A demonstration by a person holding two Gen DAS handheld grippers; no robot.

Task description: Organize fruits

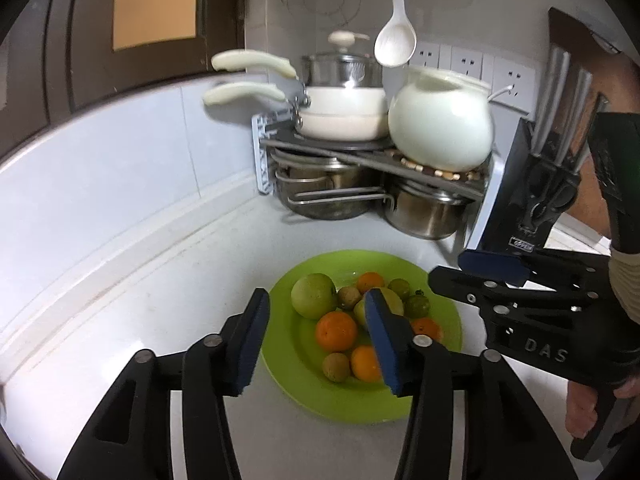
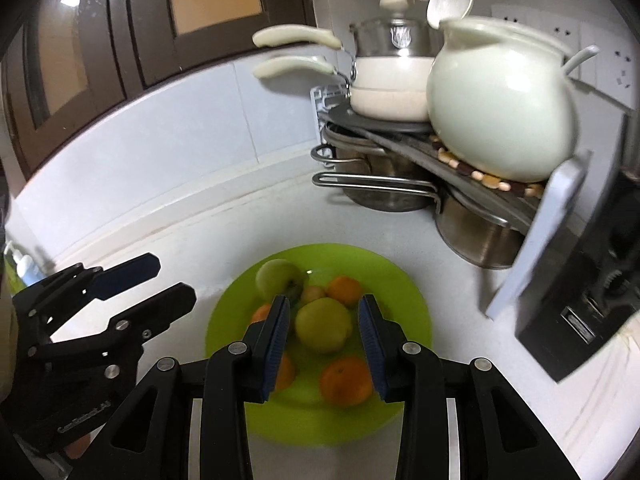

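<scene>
Here, low in the frame, both empty grippers, left [image 1: 316,344] and right [image 2: 324,346], hover with jaws parted above a green plate [image 1: 304,396] holding oranges [image 1: 336,331] and green fruit [image 1: 314,296] on a white counter [image 1: 160,272].

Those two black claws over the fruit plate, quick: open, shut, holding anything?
Left gripper: open, holding nothing.
Right gripper: jaws apart, empty, above the fruit on the green plate.
</scene>
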